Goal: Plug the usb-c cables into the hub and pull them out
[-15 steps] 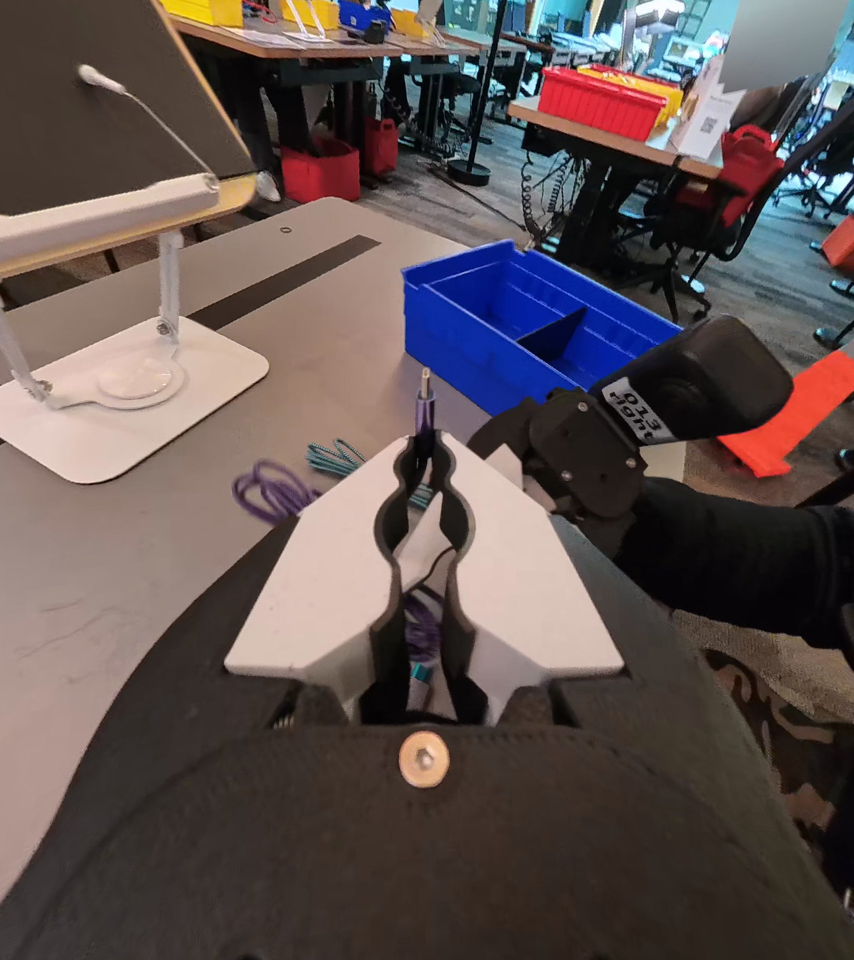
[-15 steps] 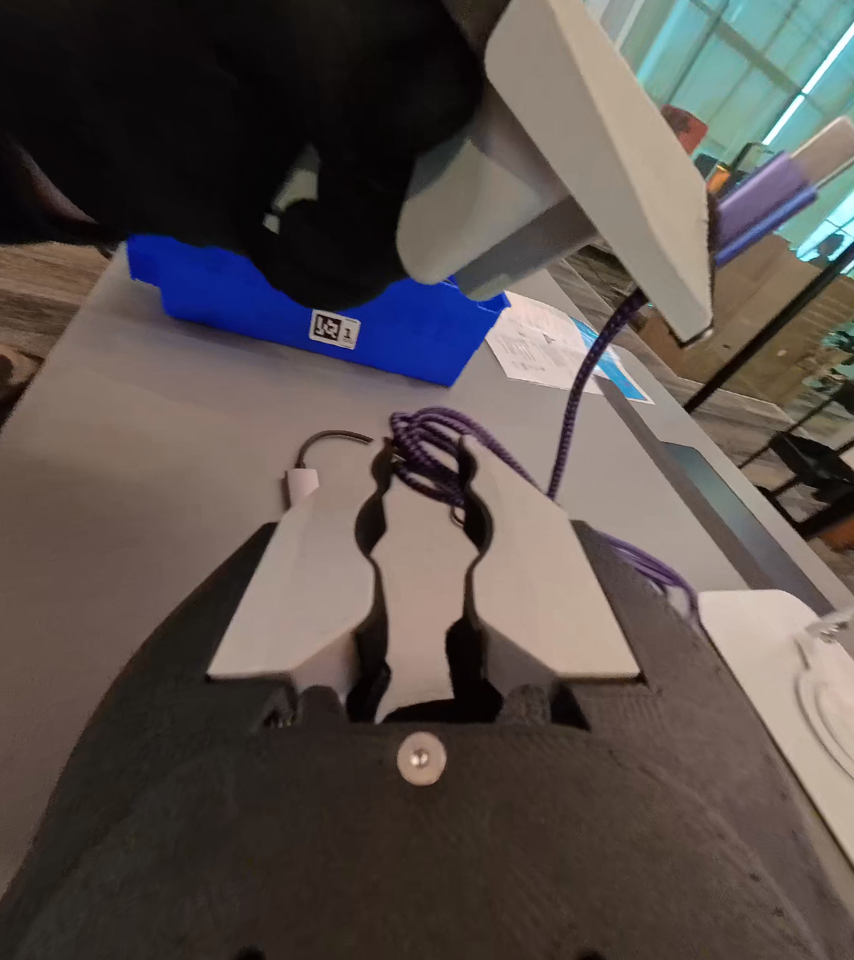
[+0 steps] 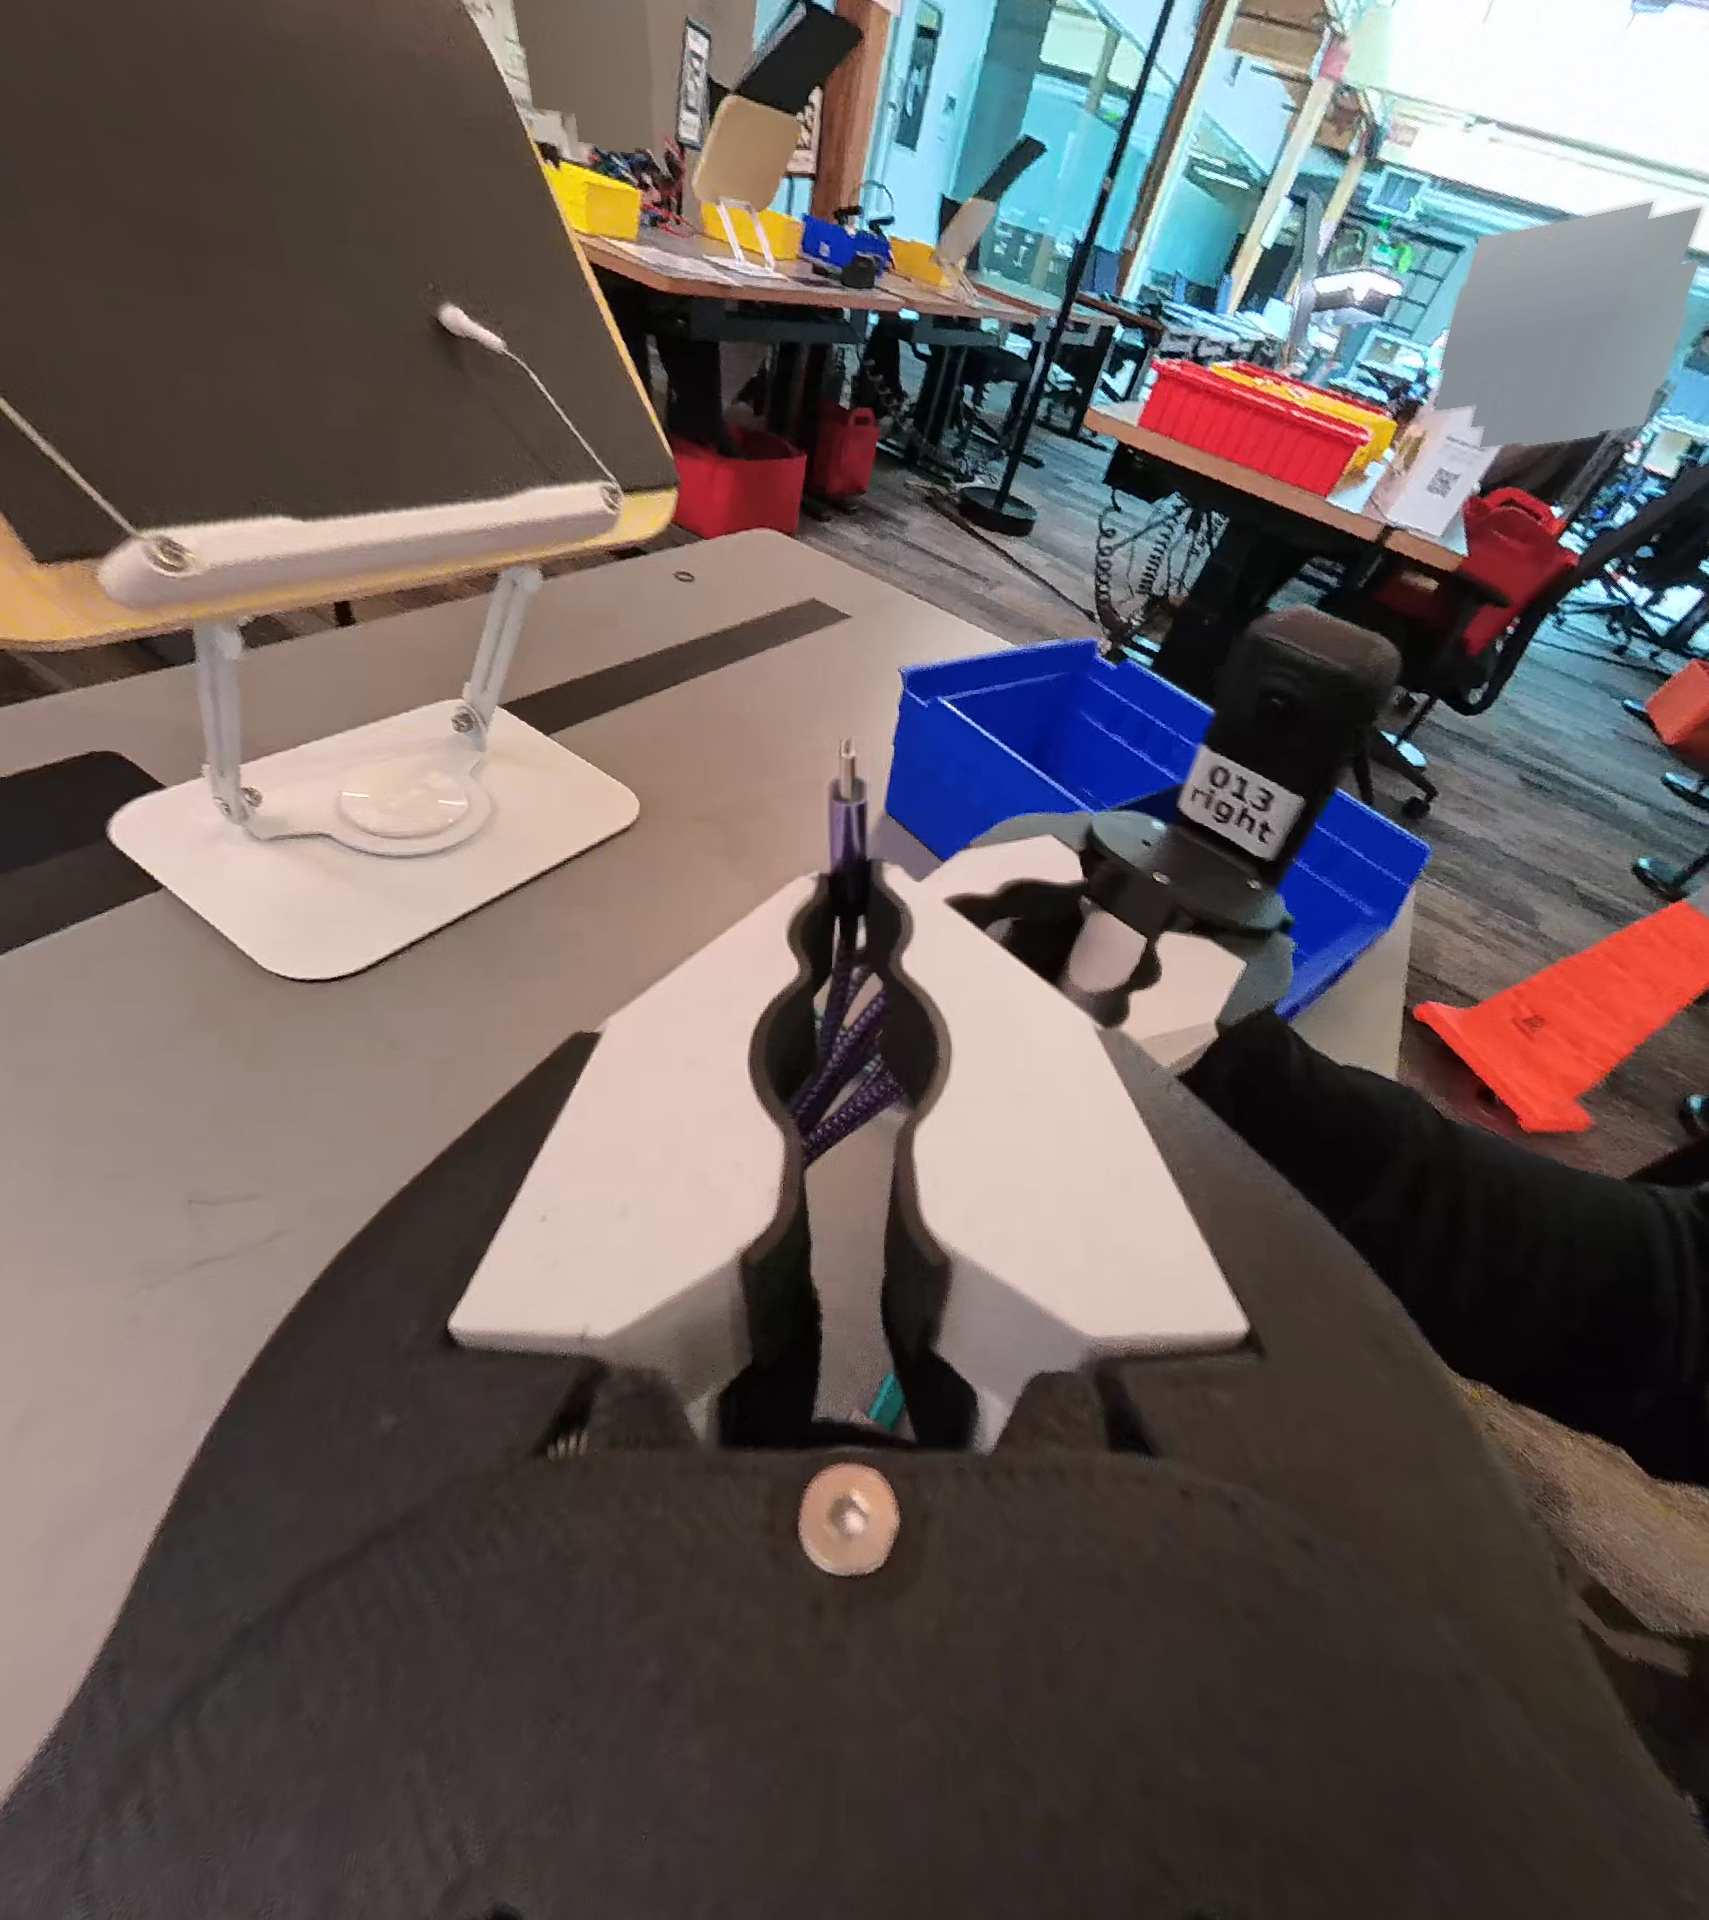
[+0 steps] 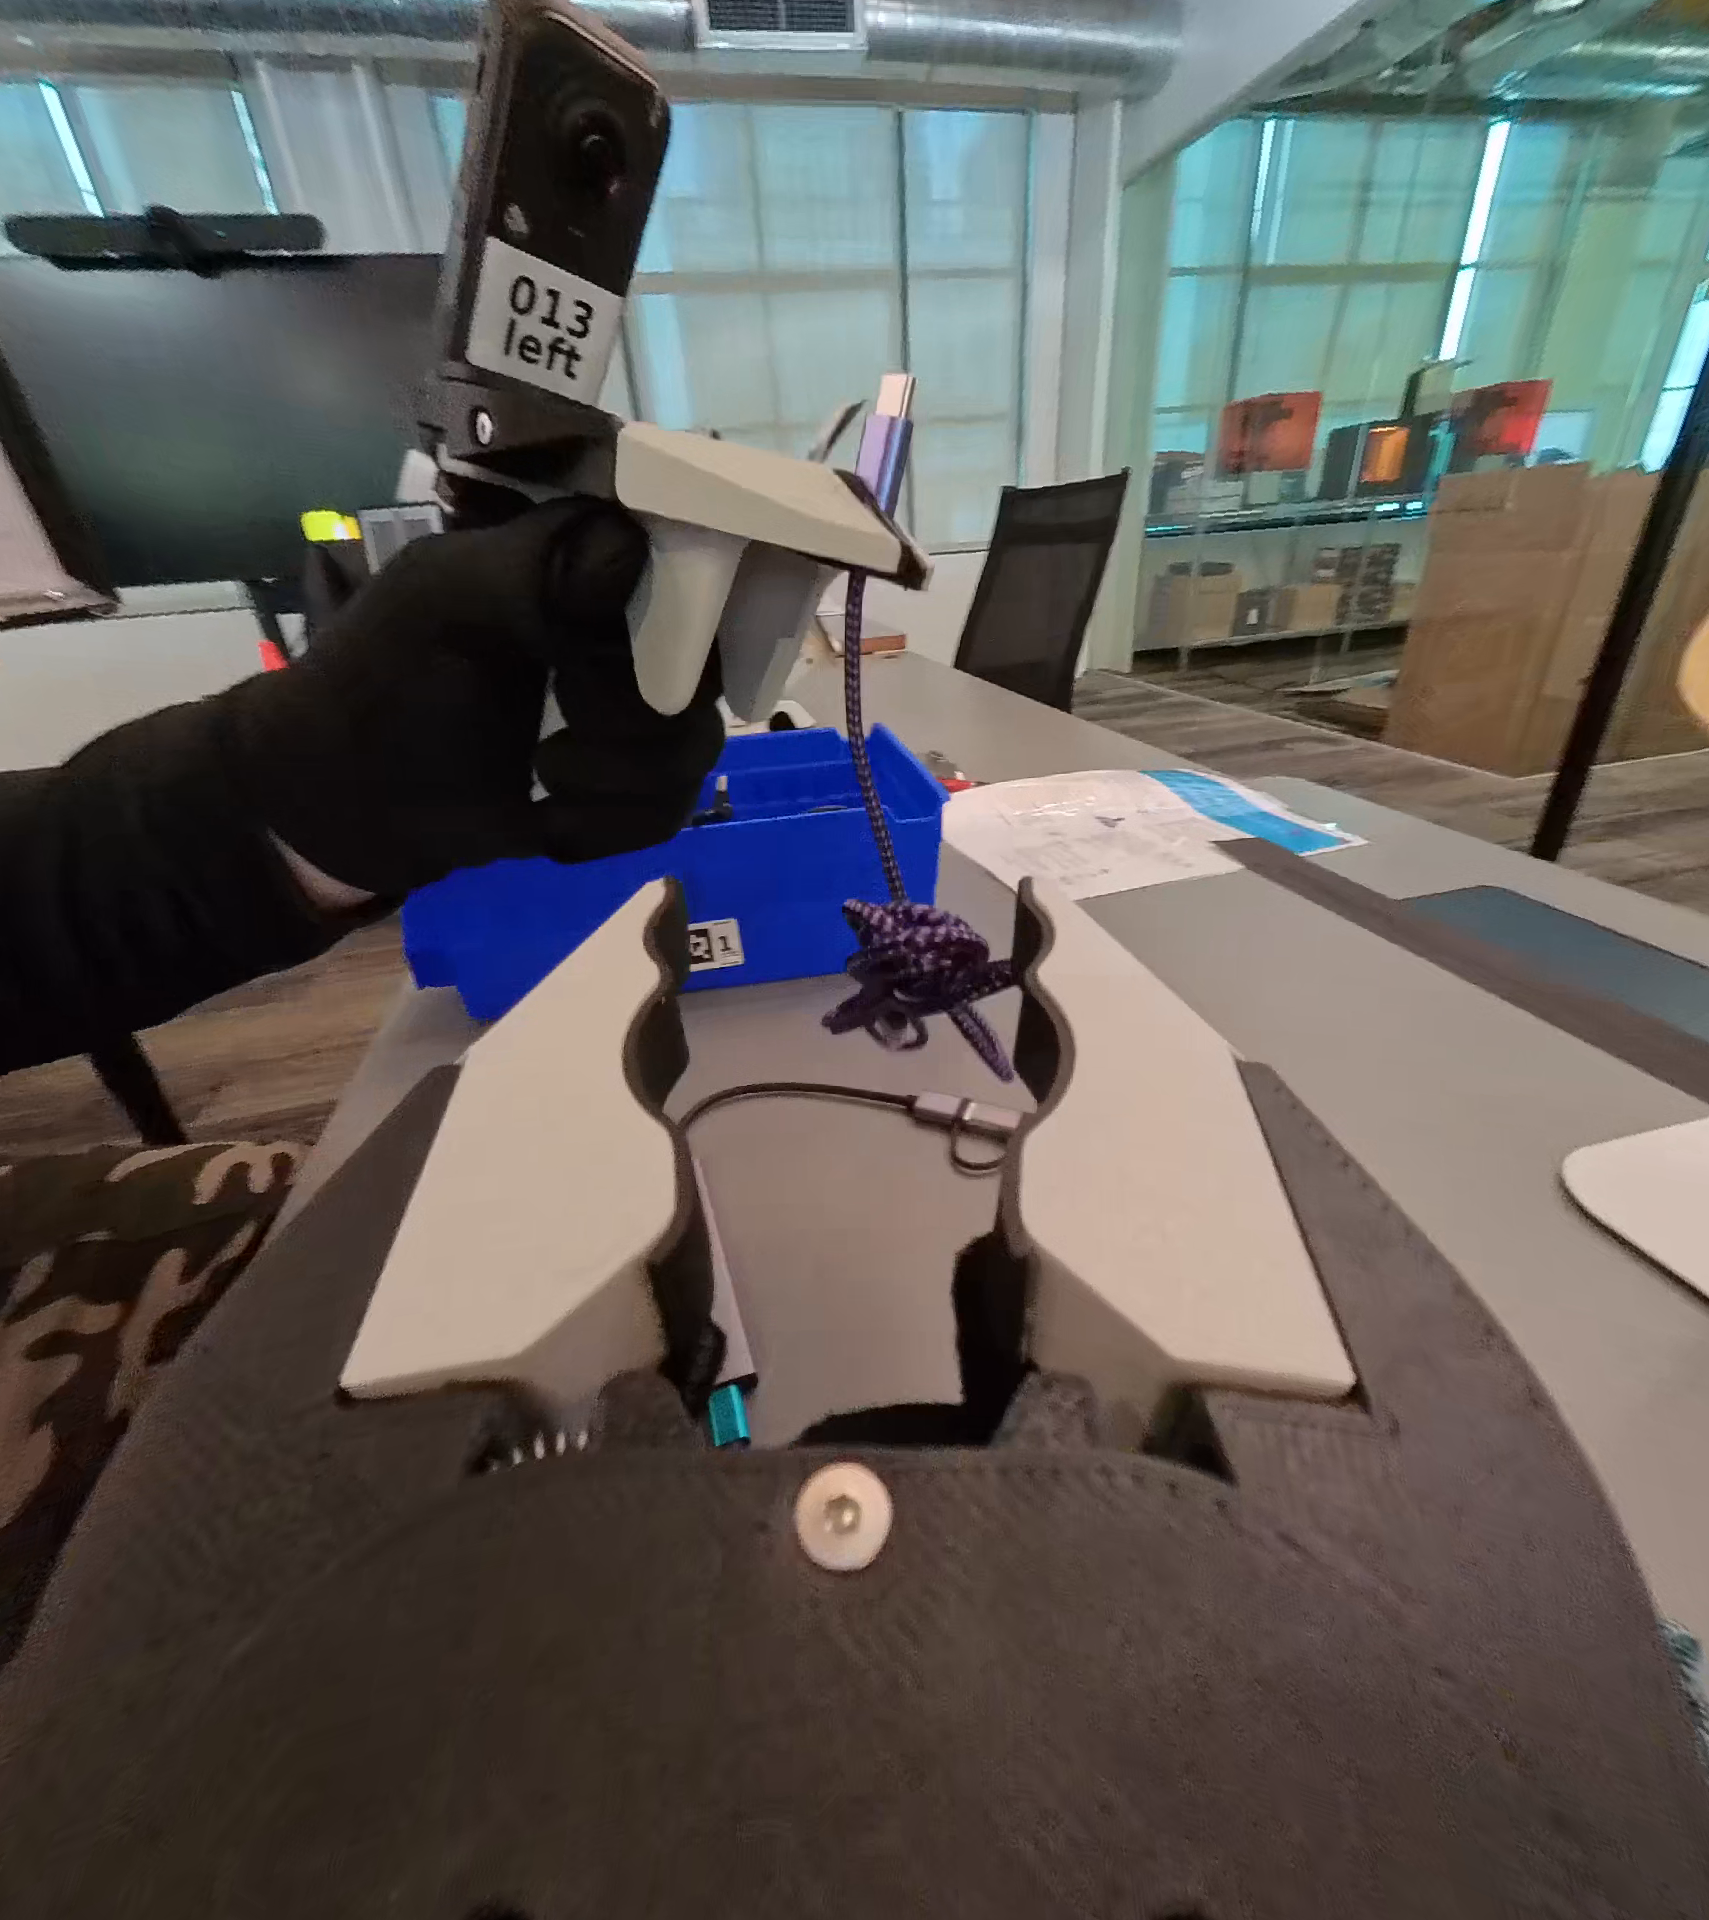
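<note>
Since half a second ago the right gripper has swung upright beside the left gripper, whose matte white fingers pinch the braided purple usb-c cable, its metal plug pointing up and away. Smooth grey table, blue plastic bin at its far right corner.

From the right wrist, the right gripper gapes wide over a thin black adapter lead; the cable hangs vertical into a knotted coil before glass-walled office space.
</note>
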Available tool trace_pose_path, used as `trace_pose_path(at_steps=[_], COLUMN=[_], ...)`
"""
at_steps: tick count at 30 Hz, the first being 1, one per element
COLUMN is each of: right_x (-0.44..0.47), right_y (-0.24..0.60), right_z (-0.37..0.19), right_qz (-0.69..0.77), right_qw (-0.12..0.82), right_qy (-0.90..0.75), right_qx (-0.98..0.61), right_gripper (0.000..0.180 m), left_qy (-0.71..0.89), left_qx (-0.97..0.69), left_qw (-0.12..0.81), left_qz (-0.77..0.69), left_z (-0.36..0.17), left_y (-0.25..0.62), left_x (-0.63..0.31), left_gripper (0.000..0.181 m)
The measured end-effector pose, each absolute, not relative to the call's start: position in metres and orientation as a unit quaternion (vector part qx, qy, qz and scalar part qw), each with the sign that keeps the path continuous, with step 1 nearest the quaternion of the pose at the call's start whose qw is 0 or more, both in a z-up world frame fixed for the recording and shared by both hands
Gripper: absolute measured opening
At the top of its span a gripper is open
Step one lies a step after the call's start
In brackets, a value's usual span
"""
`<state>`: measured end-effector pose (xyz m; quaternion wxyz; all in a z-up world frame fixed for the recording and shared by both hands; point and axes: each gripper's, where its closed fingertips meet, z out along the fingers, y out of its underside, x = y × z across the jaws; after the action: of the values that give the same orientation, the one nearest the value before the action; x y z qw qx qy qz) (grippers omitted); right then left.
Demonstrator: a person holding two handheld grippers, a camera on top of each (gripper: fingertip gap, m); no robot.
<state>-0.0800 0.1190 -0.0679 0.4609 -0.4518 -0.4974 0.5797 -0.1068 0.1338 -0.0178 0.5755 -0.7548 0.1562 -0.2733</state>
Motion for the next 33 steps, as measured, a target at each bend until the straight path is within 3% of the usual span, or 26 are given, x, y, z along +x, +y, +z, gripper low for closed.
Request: trace_pose_path(at_steps=[4,8,10,15,20,23,25,26,29,33], right_x=[-0.091,-0.101,-0.102,-0.093,-0.083,-0.072,-0.067,-0.065,-0.067,-0.070], right_y=[0.124,0.130,0.145,0.155,0.150,0.156,0.151,0.148,0.140,0.135], right_z=[-0.079,-0.086,-0.093,-0.082,-0.060,-0.054,-0.051,-0.048,-0.050,-0.053], right_qz=[0.571,0.572,0.563,0.595,0.698,0.724,0.753,0.762,0.737,0.704], right_qw=[0.450,0.446,0.447,0.449,0.401,0.393,0.366,0.360,0.374,0.399], right_qy=[-0.488,-0.461,-0.431,-0.387,-0.325,-0.307,-0.306,-0.305,-0.342,-0.371], right_qx=[-0.483,-0.511,-0.544,-0.543,-0.497,-0.477,-0.454,-0.443,-0.448,-0.456], right_gripper=[0.092,0.097,0.115,0.117,0.091,0.059,0.018,0.010,0.000,0.000], left_qy=[0.135,0.134,0.131,0.113,0.129,0.141,0.142,0.141,0.140,0.145], left_qx=[-0.743,-0.736,-0.732,-0.717,-0.719,-0.719,-0.717,-0.716,-0.715,-0.710], left_qw=[0.592,0.597,0.605,0.624,0.614,0.607,0.605,0.605,0.603,0.605], left_qz=[-0.282,-0.288,-0.284,-0.291,-0.300,-0.309,-0.314,-0.318,-0.325,-0.330], left_z=[-0.010,-0.009,-0.007,0.002,-0.003,-0.008,-0.009,-0.010,-0.010,-0.005], left_y=[0.138,0.140,0.141,0.145,0.145,0.142,0.140,0.140,0.139,0.136], left_x=[-0.108,-0.095,-0.092,-0.090,-0.074,-0.062,-0.059,-0.058,-0.058,-0.057], left_gripper=[0.002,0.003,0.002,0.003,0.001,0.002,0.003,0.002,0.003,0.002])
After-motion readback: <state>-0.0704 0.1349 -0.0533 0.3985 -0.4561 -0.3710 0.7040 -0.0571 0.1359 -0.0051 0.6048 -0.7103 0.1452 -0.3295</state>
